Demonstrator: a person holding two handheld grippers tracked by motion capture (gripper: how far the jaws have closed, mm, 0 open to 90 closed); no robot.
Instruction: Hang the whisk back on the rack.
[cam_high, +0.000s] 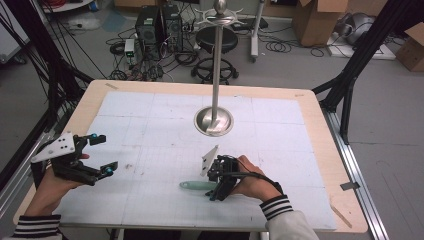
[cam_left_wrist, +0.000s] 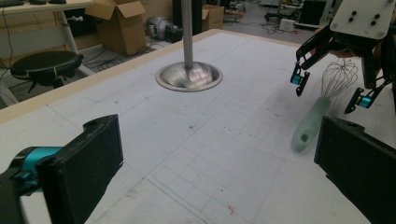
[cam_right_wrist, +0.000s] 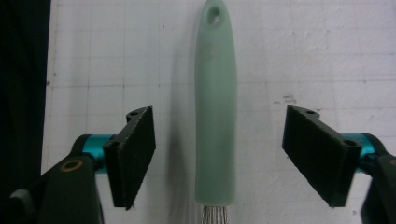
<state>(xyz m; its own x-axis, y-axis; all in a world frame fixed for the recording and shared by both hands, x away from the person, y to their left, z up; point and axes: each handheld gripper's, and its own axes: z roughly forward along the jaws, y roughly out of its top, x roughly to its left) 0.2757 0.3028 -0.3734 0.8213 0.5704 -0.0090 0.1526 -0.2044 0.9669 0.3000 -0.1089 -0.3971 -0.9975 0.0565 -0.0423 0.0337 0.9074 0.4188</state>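
Note:
A whisk with a pale green handle (cam_high: 192, 185) lies flat on the white gridded mat near the table's front, its handle end pointing left. My right gripper (cam_high: 216, 191) points down over it. In the right gripper view the handle (cam_right_wrist: 215, 107) runs straight up between the two black jaws of the right gripper (cam_right_wrist: 219, 140), with a gap on each side and neither pad touching it. The left gripper view shows the whisk (cam_left_wrist: 310, 126), its wire head beneath the right gripper (cam_left_wrist: 329, 91). My left gripper (cam_high: 104, 155) hangs open at the mat's left side, with nothing between its jaws (cam_left_wrist: 215, 154).
A metal stand with a round dished base (cam_high: 214, 121) and a tall pole rises at the middle of the mat (cam_left_wrist: 189, 77). The wooden table edge (cam_high: 345, 190) borders the mat. A stool, cables and cardboard boxes sit on the floor beyond.

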